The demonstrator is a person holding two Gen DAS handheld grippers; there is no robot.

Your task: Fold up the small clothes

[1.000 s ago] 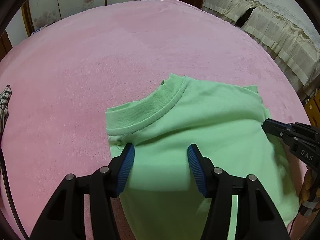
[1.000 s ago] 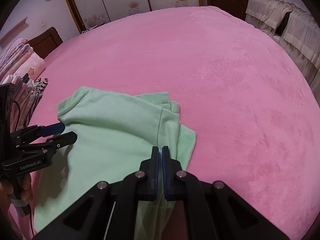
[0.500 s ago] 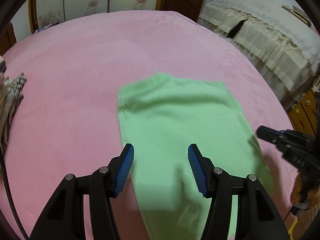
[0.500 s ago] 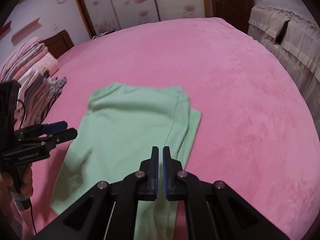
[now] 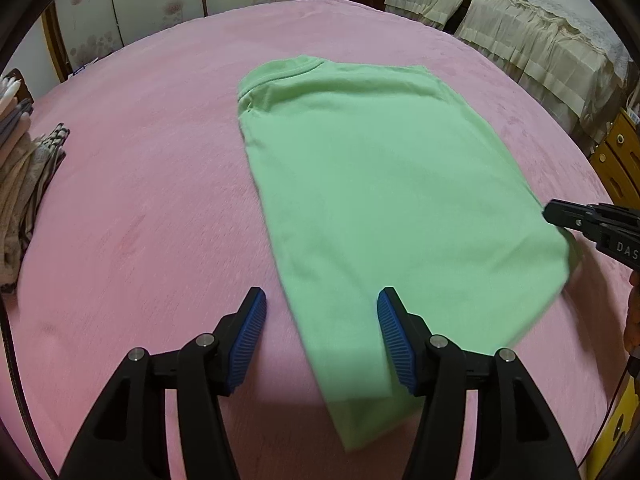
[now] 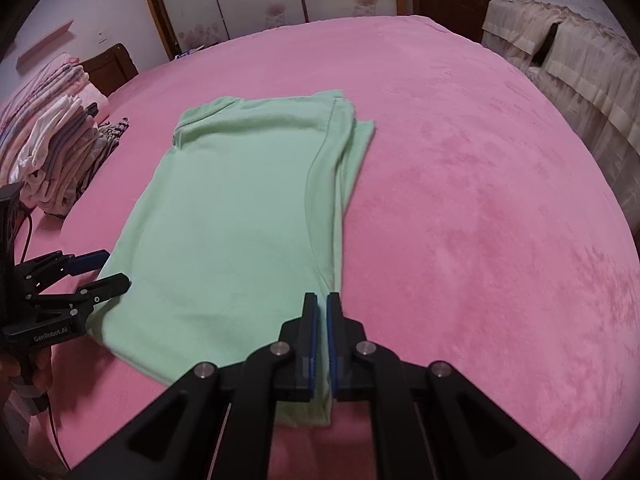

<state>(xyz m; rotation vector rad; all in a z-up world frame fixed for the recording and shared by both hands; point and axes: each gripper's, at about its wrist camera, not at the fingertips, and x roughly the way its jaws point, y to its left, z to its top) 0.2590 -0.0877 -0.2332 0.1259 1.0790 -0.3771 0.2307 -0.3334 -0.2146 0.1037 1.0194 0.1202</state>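
Green T-shirt [image 5: 384, 184] lies lengthwise on the pink blanket [image 5: 140, 160], collar toward the top of the frame, hem at the bottom.

Our left gripper [image 5: 322, 340] stands wide open, its blue pads straddling the shirt's lower left corner without pinching it; our right gripper [image 6: 322, 332] has its jaws nearly closed, and a thin strip of the hem's right edge seems caught between them, though we cannot be sure it is truly held. We judge the main risk to be a one-sided lift: if only the right corner rises, the tucked sleeve layers [image 6: 348, 148] at centre right could slide out and skew the fold. The stack of folded clothes [image 6: 52, 152] at the left edge sits well apart, and nothing blocks the way.
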